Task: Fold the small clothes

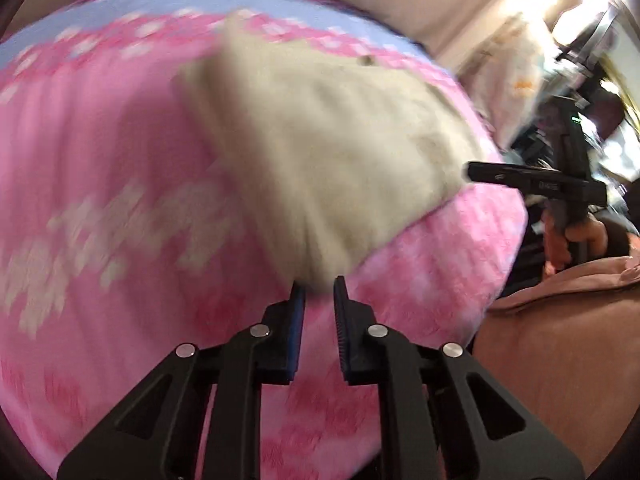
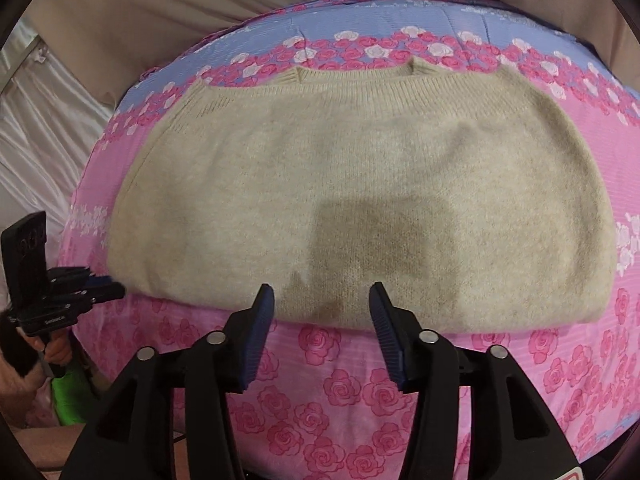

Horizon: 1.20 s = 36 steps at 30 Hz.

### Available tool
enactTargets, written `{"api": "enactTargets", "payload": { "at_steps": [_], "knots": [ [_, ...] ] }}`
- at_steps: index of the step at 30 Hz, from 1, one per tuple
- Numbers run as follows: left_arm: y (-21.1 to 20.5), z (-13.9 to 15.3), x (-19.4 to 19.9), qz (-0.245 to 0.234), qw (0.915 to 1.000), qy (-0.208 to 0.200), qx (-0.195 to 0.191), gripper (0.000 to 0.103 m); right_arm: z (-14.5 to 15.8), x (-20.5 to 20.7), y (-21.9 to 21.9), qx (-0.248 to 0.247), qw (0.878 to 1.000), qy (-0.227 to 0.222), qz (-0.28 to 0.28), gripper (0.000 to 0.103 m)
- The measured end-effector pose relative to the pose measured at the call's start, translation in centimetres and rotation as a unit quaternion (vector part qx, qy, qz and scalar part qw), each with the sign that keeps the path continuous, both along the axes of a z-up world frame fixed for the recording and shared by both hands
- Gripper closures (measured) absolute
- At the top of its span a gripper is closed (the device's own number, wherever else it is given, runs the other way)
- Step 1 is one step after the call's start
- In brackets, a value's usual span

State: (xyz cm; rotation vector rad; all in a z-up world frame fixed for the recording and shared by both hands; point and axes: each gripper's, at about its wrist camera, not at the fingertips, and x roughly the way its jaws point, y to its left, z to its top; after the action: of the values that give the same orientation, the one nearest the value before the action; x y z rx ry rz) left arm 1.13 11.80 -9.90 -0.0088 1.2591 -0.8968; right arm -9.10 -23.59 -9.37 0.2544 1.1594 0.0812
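Observation:
A small beige knit sweater [image 2: 352,196] lies folded on a pink rose-print blanket [image 2: 360,396], neckline at the far side. It also shows in the blurred left wrist view [image 1: 312,152]. My left gripper [image 1: 319,292] sits at the sweater's near corner with its jaws a little apart; the cloth edge reaches the fingertips, and no grip on it shows. It also shows at the sweater's left edge in the right wrist view [image 2: 108,286]. My right gripper [image 2: 322,300] is open and empty just before the sweater's near edge, and shows from the side in the left wrist view [image 1: 472,172].
The blanket [image 1: 120,160] covers a bed with a blue band [image 2: 360,24] at the far side. A beige wall [image 2: 160,8] stands behind. White cloth [image 2: 44,128] hangs at the left. A green object [image 2: 72,396] lies beside the bed at lower left.

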Motion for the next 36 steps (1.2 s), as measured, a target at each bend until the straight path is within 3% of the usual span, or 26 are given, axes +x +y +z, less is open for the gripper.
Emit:
{"api": "enactTargets", "payload": {
  "at_steps": [2, 3, 4, 5, 6, 7, 8, 10, 12, 14, 16, 17, 19, 21, 25, 27, 28, 29, 31, 34, 36],
  "knots": [
    [1.1, -0.8, 0.1, 0.056, 0.998, 0.011, 0.026, 0.088, -0.2, 0.0, -0.6, 0.004, 1.0, 0.004, -0.011, 0.053],
    [1.7, -0.7, 0.2, 0.095, 0.9951, 0.016, 0.021, 0.08, -0.2, 0.0, -0.9, 0.008, 1.0, 0.004, -0.018, 0.053],
    [2.2, -0.5, 0.4, 0.128, 0.9914, 0.025, 0.002, 0.057, -0.2, 0.1, -1.4, 0.012, 1.0, 0.003, -0.026, 0.053],
    [2.6, -0.3, 0.3, 0.159, 0.9869, 0.027, -0.01, 0.042, 0.0, 0.1, -1.7, 0.014, 0.999, 0.001, -0.031, 0.053],
    [2.6, 0.1, 0.3, 0.196, 0.9802, 0.023, -0.016, 0.014, 0.2, 0.2, -2.1, 0.016, 0.999, -0.002, -0.035, 0.052],
    [2.4, 0.4, 0.4, 0.228, 0.973, 0.022, -0.025, 0.008, 0.4, 0.2, -2.5, 0.019, 0.999, -0.006, -0.04, 0.051],
    [2.4, 0.3, 0.5, 0.242, 0.9692, 0.028, -0.036, 0.008, 0.5, 0.3, -2.7, 0.02, 0.999, -0.009, -0.044, 0.05],
    [1.8, -0.5, 0.8, 0.283, 0.9539, 0.067, -0.075, 0.008, 0.7, 0.3, -3.3, 0.022, 0.998, -0.013, -0.049, 0.05],
    [1.3, -2.0, 1.0, 0.332, 0.932, 0.111, -0.096, 0.008, 0.9, 0.2, -4.0, 0.019, 0.998, -0.017, -0.054, 0.05],
    [0.4, -3.1, 1.3, 0.361, 0.9154, 0.143, -0.104, 0.009, 1.0, -0.1, -4.8, 0.009, 0.998, -0.02, -0.058, 0.05],
    [0.2, -3.8, 0.9, 0.388, 0.897, 0.167, -0.129, 0.02, 1.2, -0.6, -6.2, -0.023, 0.997, -0.03, -0.074, 0.051],
    [0.2, -3.9, 0.8, 0.397, 0.8914, 0.172, -0.135, 0.025, 1.3, -1.0, -7.7, -0.041, 0.994, -0.039, -0.095, 0.051],
    [-0.1, -3.9, 0.6, 0.415, 0.8881, 0.16, -0.116, 0.055, 1.2, -1.8, -11.3, -0.048, 0.987, -0.042, -0.147, 0.051],
    [-0.2, -4.2, 0.6, 0.423, 0.8878, 0.159, -0.089, 0.072, -0.1, -2.9, -16.1, -0.025, 0.976, -0.024, -0.216, 0.051],
    [0.8, -5.2, 0.8, 0.45, 0.8652, 0.194, -0.107, 0.072, -4.3, -4.8, -22.2, 0.07, 0.957, 0.018, -0.282, 0.046],
    [0.8, -5.1, 0.8, 0.451, 0.8658, 0.193, -0.098, 0.072, -5.6, -4.7, -22.9, 0.117, 0.952, 0.018, -0.282, 0.047],
    [0.4, -4.8, 1.1, 0.447, 0.8712, 0.185, -0.087, 0.076, -5.9, -4.5, -22.9, 0.131, 0.951, 0.016, -0.279, 0.065],
    [-0.1, -4.5, 1.6, 0.441, 0.8764, 0.177, -0.078, 0.08, -6.2, -4.1, -22.7, 0.144, 0.952, 0.013, -0.27, 0.075],
    [-0.5, -3.2, 2.1, 0.429, 0.8869, 0.159, -0.065, 0.089, -4.6, -3.6, -21.8, 0.121, 0.96, 0.008, -0.253, 0.081],
    [-0.4, 0.0, 1.5, 0.404, 0.9026, 0.128, -0.074, 0.091, 0.5, -4.8, -20.5, 0.09, 0.972, -0.032, -0.217, 0.083],
    [-0.3, 0.8, 1.1, 0.393, 0.9083, 0.125, -0.071, 0.091, 1.6, -5.4, -20.2, 0.066, 0.976, -0.028, -0.207, 0.083]
  ]
}}
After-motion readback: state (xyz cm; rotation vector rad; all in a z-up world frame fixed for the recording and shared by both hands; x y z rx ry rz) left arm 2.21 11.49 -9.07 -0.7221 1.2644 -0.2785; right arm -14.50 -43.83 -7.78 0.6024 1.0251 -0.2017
